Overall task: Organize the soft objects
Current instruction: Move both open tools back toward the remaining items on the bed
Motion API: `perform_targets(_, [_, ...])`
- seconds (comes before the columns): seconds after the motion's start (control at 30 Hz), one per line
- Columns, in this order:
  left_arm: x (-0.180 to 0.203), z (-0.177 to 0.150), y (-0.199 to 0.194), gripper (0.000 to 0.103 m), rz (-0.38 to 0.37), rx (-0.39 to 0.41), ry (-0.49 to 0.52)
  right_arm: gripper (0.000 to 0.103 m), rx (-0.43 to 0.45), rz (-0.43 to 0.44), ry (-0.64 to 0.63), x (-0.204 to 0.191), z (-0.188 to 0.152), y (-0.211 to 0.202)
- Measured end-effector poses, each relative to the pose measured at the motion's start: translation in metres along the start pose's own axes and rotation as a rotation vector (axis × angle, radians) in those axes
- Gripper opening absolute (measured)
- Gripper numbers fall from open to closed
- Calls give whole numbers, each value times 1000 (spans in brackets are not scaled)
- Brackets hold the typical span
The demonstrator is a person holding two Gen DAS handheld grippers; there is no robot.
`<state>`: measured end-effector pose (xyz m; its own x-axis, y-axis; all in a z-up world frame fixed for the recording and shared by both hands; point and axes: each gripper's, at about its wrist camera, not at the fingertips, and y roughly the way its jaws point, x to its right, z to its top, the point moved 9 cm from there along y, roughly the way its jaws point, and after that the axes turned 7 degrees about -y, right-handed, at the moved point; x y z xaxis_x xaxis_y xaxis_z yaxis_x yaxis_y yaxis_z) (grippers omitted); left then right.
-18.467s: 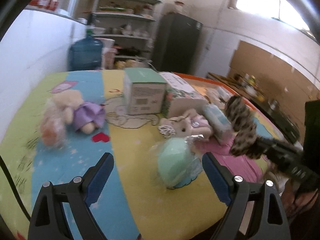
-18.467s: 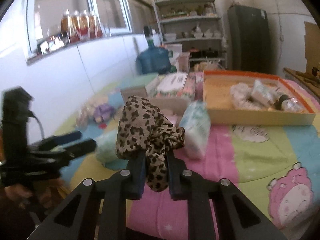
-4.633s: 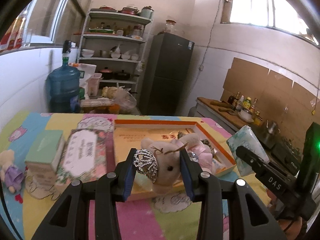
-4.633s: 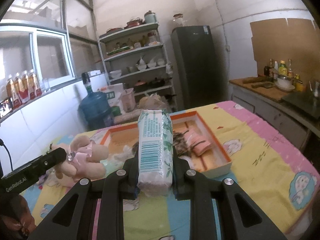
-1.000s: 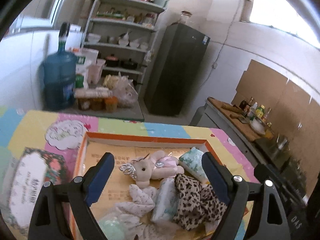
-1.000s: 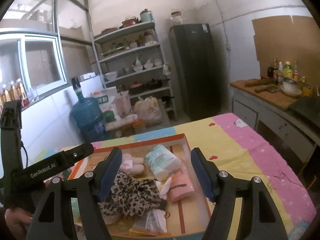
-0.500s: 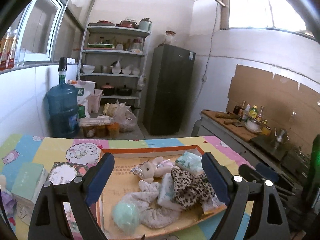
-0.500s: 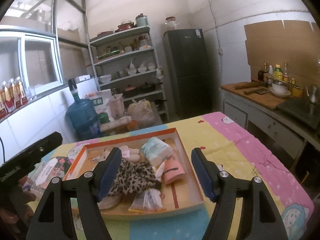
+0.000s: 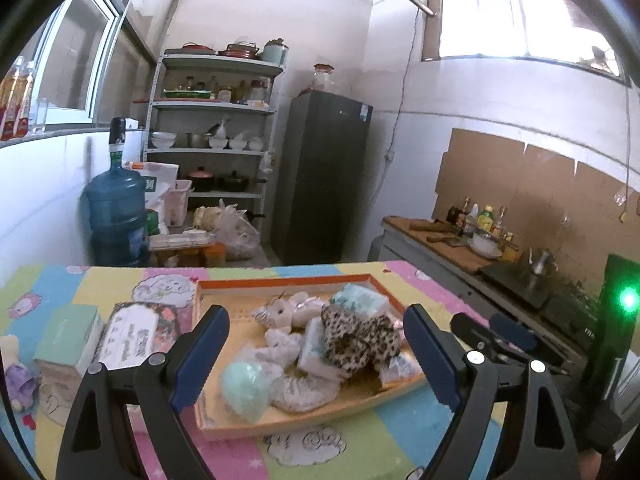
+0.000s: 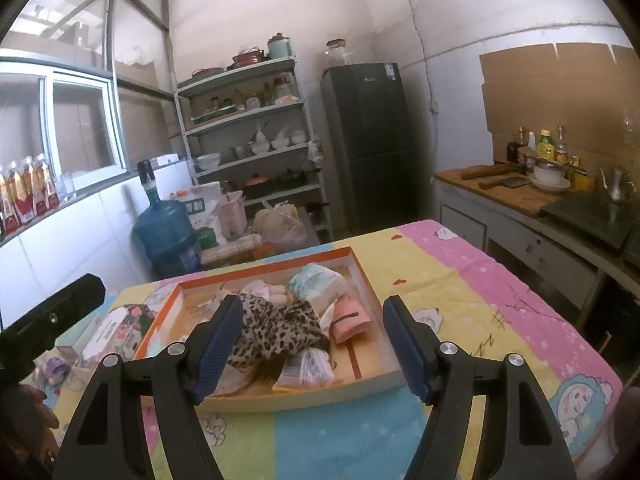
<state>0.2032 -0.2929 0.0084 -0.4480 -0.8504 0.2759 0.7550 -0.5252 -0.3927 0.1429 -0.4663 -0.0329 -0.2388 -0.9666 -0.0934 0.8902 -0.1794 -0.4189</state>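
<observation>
Hovering with jaws wide and empty, the left gripper (image 9: 316,354) and right gripper (image 10: 310,342) face the orange-rimmed cardboard tray (image 10: 362,276) heaped with soft things, so the next move probably calls for fetching the purple-dressed plush doll (image 9: 18,384) lying outside the tray at the table's left edge.

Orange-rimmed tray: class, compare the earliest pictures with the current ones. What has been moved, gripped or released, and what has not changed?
The leopard-print cloth, plush rabbit, tissue pack and mint-green ball went from the table or the grippers into the orange-rimmed tray. The left gripper and right gripper let go and now hang open, drawn back. The green box and the purple-dressed doll stayed on the tablecloth.
</observation>
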Motion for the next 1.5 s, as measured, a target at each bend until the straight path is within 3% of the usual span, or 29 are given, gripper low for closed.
perform_targets(0.53, [-8,-33,-44,89,11,-12,59,74,-8,7,-7,-29,-24,-37])
perform_targets(1.5, [-103,-52,-128,89,95,45,-12,74,-56,131,-93,-148,-57,-62])
